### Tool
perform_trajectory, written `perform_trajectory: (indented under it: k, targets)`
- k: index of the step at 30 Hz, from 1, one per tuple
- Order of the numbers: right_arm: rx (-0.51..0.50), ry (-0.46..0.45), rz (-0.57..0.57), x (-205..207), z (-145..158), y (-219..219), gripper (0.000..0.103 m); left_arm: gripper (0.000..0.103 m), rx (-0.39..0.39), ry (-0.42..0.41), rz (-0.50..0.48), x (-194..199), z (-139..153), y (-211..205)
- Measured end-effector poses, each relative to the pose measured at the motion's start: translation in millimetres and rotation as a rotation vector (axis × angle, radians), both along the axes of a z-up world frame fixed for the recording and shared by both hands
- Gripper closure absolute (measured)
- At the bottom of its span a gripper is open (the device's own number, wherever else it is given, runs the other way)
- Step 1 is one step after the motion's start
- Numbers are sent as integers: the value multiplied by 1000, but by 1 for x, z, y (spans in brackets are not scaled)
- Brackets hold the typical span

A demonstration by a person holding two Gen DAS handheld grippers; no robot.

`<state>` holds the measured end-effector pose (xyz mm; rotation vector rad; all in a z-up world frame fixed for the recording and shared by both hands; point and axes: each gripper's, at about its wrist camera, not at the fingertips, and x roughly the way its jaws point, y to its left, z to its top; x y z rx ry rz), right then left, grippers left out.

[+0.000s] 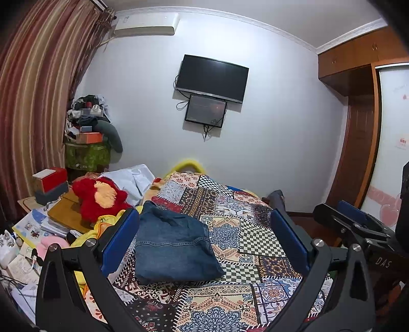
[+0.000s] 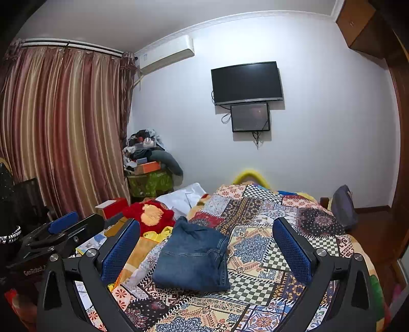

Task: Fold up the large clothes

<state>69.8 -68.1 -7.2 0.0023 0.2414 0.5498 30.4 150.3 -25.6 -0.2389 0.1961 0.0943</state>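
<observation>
Already folded into a thick, roughly square bundle, the blue denim garment lies on the patchwork bedspread, toward the bed's left edge and nearer the camera end than the far end. A stitched seam runs across its top layer, and its far edge is rumpled.

Both grippers hang above the bed with nothing between their fingers. The left gripper has its blue-padded fingers spread wide, framing the denim from above without touching it. The right gripper is spread just as wide, its fingers clear of the cloth. Each gripper shows at the edge of the other's view.

Just beyond the denim, at the bed's left edge, sits a red plush toy on yellow bedding, with a white sheet bunched behind it. Left of the bed a low surface carries books, papers and a red box. In the far left corner a heap of boxes and clothes stands beside the striped curtain. On the far wall hang a dark television, a smaller screen beneath it, and an air conditioner near the ceiling. A wooden wardrobe fills the right side.
</observation>
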Motion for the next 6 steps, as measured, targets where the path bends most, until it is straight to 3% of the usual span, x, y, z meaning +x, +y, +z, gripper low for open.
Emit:
perform_trajectory:
  k: [6]
  targets:
    - [-1, 7, 1, 4, -1, -1, 0, 0, 4, 11, 9, 2, -1, 0]
